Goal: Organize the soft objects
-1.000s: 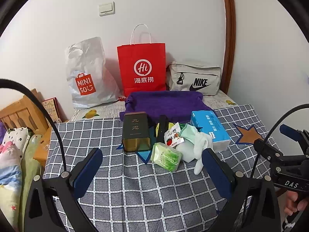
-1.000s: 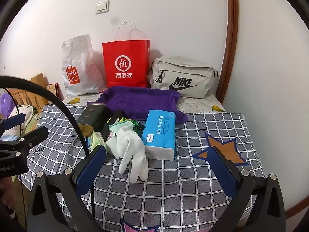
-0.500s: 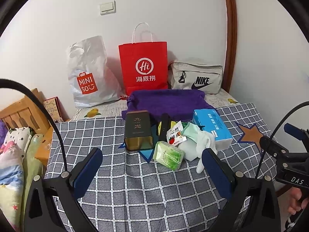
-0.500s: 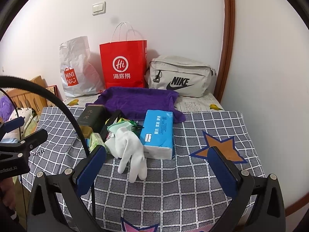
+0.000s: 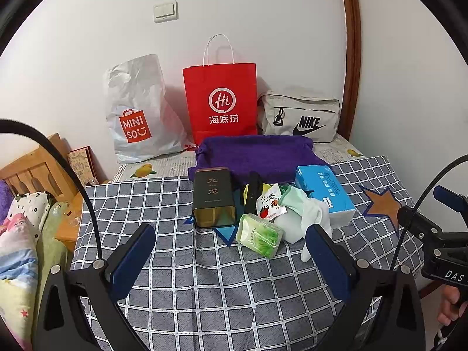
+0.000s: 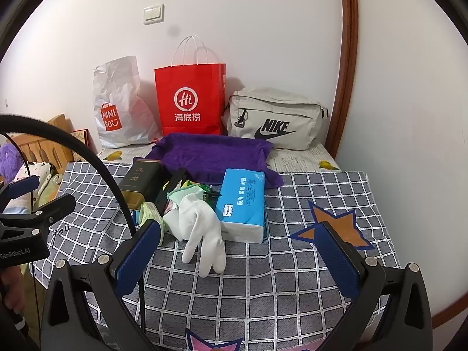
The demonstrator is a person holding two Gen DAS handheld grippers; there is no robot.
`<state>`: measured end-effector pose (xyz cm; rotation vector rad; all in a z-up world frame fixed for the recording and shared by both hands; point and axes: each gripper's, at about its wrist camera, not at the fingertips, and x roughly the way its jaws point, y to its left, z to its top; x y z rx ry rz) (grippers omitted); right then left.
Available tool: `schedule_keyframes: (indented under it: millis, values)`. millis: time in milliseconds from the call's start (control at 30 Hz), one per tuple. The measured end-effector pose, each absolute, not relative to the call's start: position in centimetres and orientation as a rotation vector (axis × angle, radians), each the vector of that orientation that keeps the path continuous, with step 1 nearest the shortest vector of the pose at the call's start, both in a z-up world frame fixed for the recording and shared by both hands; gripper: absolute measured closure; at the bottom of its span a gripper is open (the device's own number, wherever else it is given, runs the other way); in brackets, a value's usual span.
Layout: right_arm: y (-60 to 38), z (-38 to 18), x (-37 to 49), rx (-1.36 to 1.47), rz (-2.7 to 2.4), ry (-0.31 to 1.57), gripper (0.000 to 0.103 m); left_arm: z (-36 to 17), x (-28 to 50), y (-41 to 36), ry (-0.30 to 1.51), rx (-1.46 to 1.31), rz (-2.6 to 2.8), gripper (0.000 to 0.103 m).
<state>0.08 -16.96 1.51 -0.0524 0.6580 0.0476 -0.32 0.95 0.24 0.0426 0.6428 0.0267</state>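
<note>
A pile sits mid-table on the checked cloth: a white glove, a blue tissue pack, a green tissue packet, a dark tin, a snack sachet and a black strap. Behind them lies a purple towel. My left gripper is open, short of the pile, holding nothing. My right gripper is open too, with the glove's fingertips lying just beyond its pads.
Against the wall stand a white Miniso bag, a red paper bag and a grey Nike pouch. A wooden bed frame with bedding is at the left. The checked tablecloth has bare room in front.
Both grippers have drifted slightly; the pile sits a little lower and nearer in both views. Nothing on the table has moved and both grippers stay open.
</note>
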Motion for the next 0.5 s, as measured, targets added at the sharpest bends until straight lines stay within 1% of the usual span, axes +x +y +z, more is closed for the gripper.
schedule_keyframes:
  millis: [500]
  values:
    - [-16.77, 1.62, -0.18, -0.054, 0.047, 0.648, 0.0, 0.36, -0.4, 1.23, 0.645, 0.04, 0.029, 0.0]
